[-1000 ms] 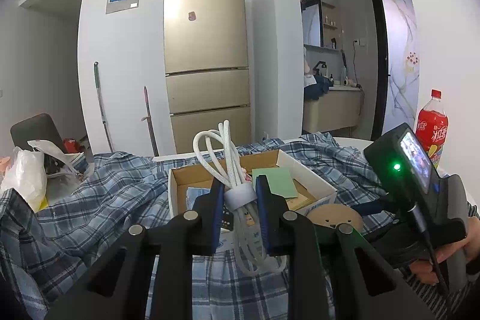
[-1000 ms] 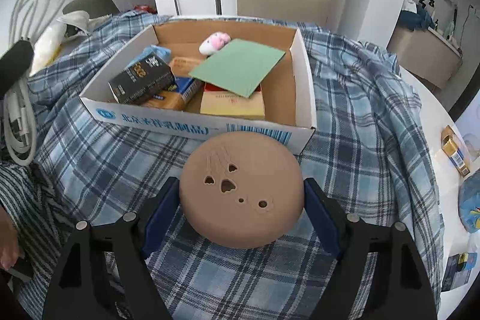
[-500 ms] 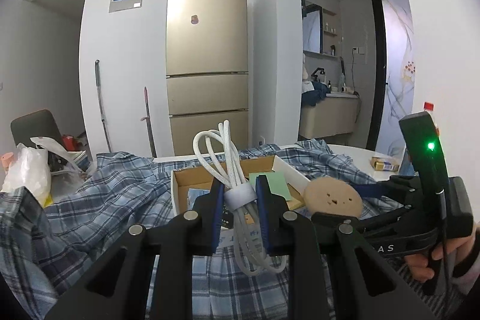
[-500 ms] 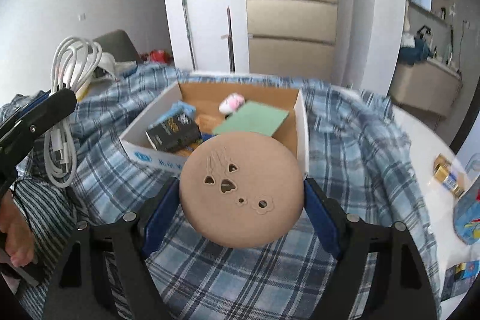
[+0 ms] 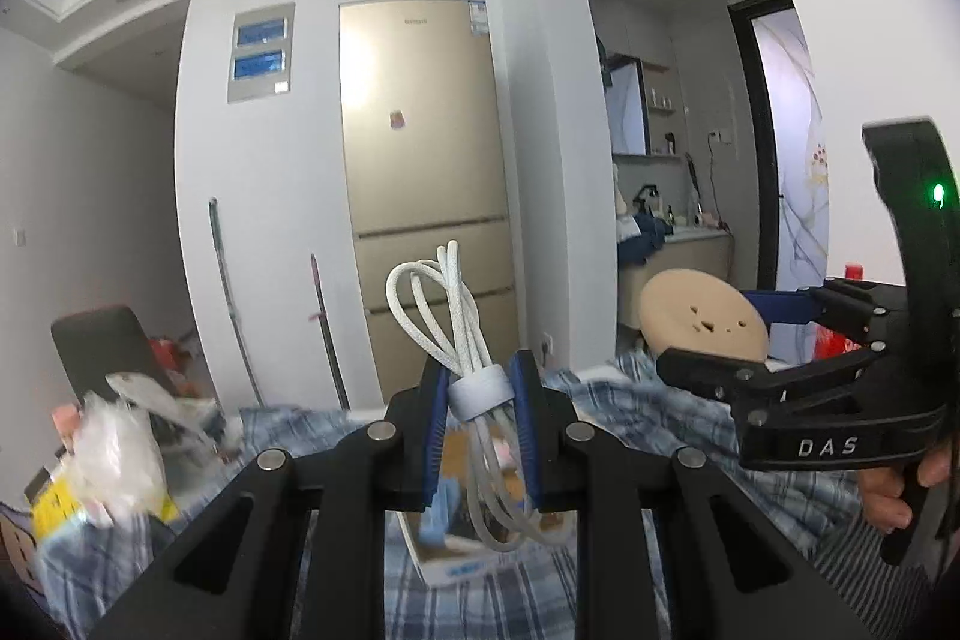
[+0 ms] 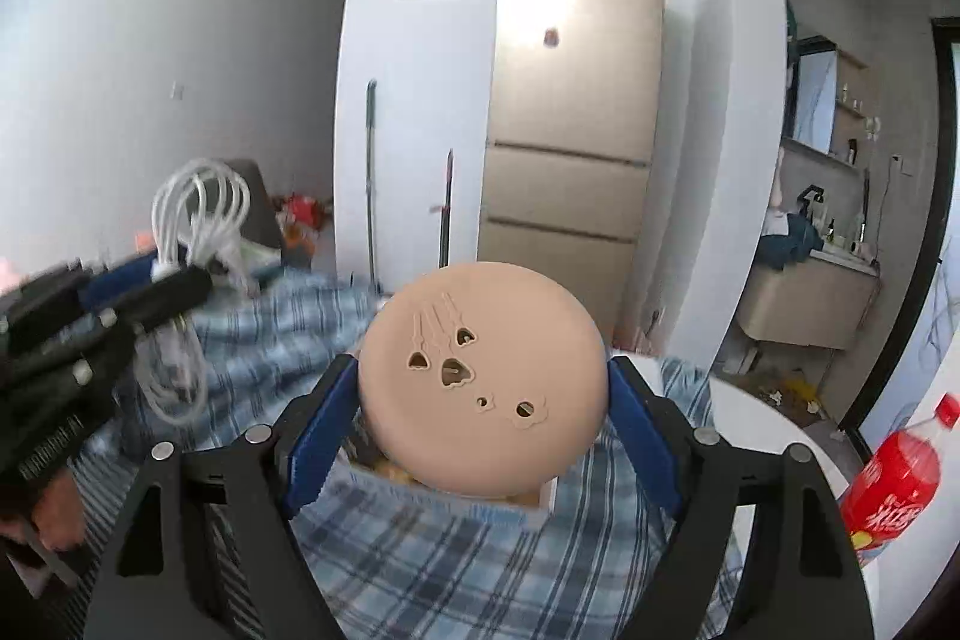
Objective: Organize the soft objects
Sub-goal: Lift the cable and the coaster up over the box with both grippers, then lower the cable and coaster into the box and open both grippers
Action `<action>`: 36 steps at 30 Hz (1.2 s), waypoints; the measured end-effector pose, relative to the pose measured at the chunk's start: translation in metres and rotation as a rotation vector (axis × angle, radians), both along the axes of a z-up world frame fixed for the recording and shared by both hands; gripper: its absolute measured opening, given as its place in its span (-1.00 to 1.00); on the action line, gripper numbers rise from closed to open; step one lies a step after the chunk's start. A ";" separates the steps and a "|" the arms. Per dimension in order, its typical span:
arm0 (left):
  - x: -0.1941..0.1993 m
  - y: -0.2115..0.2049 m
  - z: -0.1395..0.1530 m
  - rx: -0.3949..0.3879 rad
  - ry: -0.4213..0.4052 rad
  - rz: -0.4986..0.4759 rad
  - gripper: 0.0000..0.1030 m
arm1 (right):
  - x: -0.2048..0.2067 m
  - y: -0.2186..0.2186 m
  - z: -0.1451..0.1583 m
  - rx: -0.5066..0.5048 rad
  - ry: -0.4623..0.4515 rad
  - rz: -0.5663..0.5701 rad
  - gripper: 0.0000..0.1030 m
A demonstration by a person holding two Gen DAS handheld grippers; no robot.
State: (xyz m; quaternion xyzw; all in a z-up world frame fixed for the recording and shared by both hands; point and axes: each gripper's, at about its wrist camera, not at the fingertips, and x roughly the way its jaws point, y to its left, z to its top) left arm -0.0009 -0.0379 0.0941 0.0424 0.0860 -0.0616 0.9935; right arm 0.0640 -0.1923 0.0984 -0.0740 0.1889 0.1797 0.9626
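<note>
Two soft items aloft, none yet placed: left gripper [image 5: 478, 436] clamps white cable bundle [image 5: 474, 388], right gripper [image 6: 483, 421] grips tan round pad [image 6: 480, 376] above cardboard box [image 5: 447, 559].

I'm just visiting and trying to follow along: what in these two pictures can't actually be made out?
- Cardboard box contents: in the left wrist view the left gripper and its white cable bundle cover them; in the right wrist view the tan disc in the right gripper does.
- Items on the far counter: too small.
- Plastic bag at left: blurred.
- Red bottle: label too distorted to read near the edge.
</note>
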 end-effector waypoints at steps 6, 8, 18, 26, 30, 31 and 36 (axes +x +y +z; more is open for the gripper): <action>0.024 -0.002 0.044 -0.070 -0.099 0.014 -0.57 | 0.029 0.001 0.050 0.106 -0.086 -0.078 0.57; 0.038 -0.002 0.053 -0.091 -0.096 0.013 -0.57 | 0.042 0.002 0.056 0.129 -0.111 -0.096 0.57; 0.093 0.008 0.013 -0.095 0.042 0.036 -0.57 | 0.080 0.011 0.004 0.123 -0.008 -0.088 0.57; 0.123 0.017 -0.025 -0.065 0.154 0.062 -0.57 | 0.093 0.011 -0.018 0.111 0.051 -0.088 0.57; 0.146 0.020 -0.048 -0.041 0.261 0.050 -0.57 | 0.105 0.013 -0.037 0.104 0.106 -0.086 0.57; 0.153 0.021 -0.055 -0.043 0.296 0.047 -0.57 | 0.109 0.013 -0.043 0.101 0.121 -0.088 0.57; 0.182 0.029 -0.089 -0.112 0.511 0.013 -0.57 | 0.130 0.015 -0.072 0.090 0.237 -0.078 0.57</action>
